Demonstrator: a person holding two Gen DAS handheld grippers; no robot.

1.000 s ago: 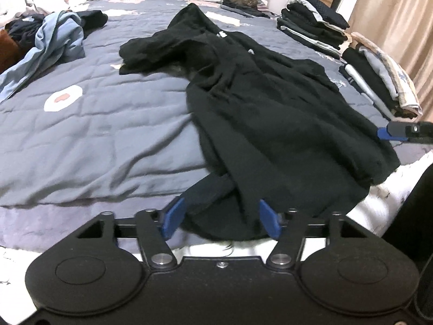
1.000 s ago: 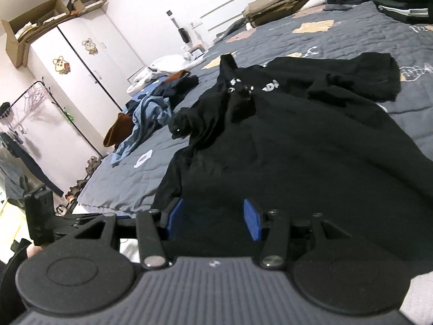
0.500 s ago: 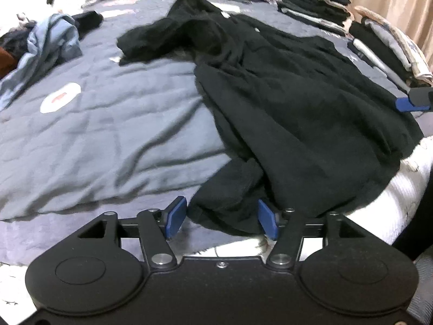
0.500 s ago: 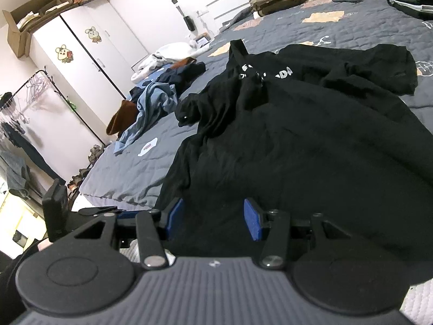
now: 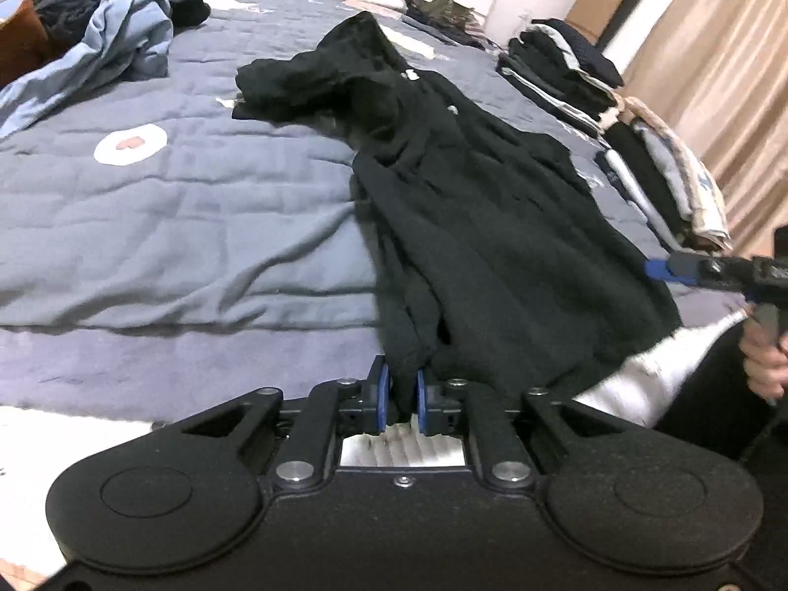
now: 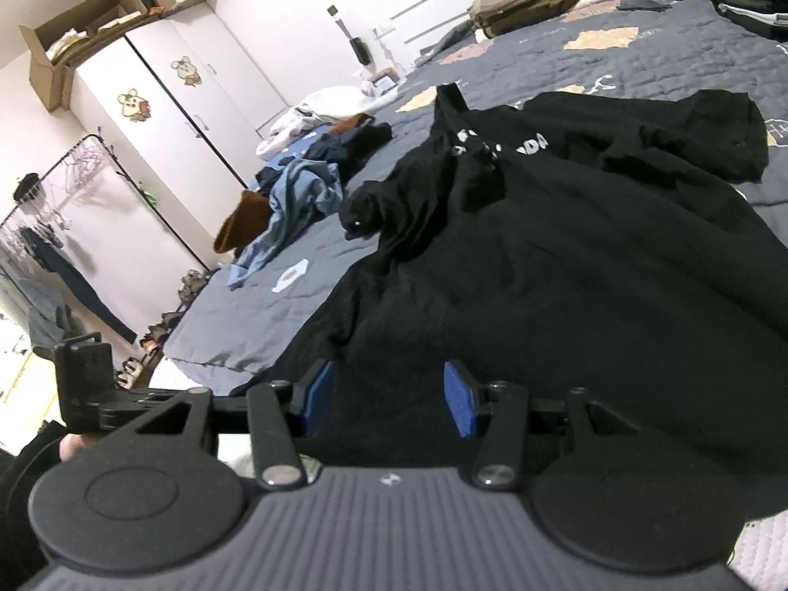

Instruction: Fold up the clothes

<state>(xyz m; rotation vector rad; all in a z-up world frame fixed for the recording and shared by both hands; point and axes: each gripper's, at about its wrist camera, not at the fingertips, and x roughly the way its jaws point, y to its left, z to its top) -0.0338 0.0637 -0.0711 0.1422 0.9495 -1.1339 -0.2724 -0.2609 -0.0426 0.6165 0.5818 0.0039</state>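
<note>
Bed (image 5: pixel 172 226): black shirt (image 5: pixel 492 226) sprawled, rumpled, hem at the bed's near edge. Soft, limp, light; likely sags unless held at both hem corners. Left tongs (image 5: pixel 400 396) pinch a bunched hem corner. Right tongs (image 6: pixel 389 399) wide apart over the hem.

Bare quilt (image 5: pixel 187 226) left of black garment (image 5: pixel 492 226) open for passage; folded stacks (image 5: pixel 615 113) block right edge; blue heap (image 5: pixel 113 49) crowds far-left corner.

The left gripper (image 5: pixel 400 396) is pinching cloth between nearly closed jaws; the right gripper (image 6: pixel 389 396) is holding its jaws wide apart at three o'clock.
</note>
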